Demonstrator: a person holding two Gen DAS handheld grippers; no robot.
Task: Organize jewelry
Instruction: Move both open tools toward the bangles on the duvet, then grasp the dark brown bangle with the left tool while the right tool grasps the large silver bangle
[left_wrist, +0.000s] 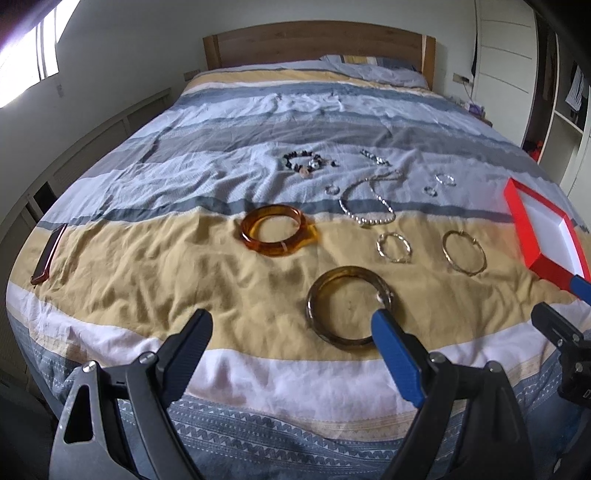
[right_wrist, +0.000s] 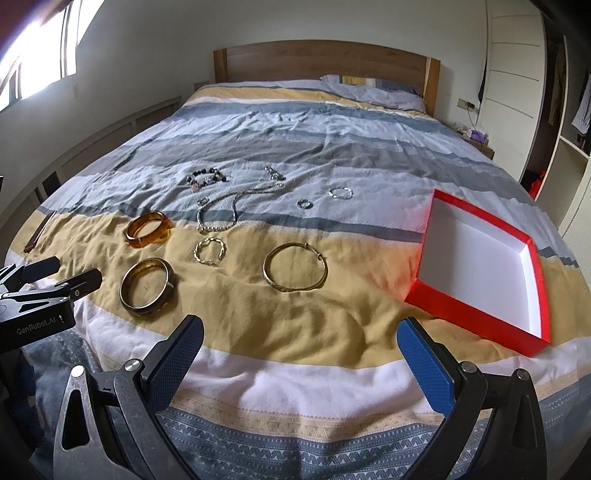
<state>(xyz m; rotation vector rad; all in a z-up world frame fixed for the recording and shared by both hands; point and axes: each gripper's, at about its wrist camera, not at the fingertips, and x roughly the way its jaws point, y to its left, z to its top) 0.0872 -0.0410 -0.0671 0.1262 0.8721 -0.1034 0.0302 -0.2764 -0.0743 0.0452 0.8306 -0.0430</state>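
Jewelry lies spread on a striped bedspread. A dark brown bangle rests just ahead of my left gripper, which is open and holds nothing. An amber bangle, a twisted gold bracelet, a thin gold hoop, a pearl necklace and a dark bead bracelet lie farther back. An empty red box with a white inside sits at the right. My right gripper is open over the near bed edge.
Small rings and a clear bead bracelet lie mid-bed. A dark red phone rests near the left edge. A wooden headboard and pillow are far back; a white wardrobe stands at the right.
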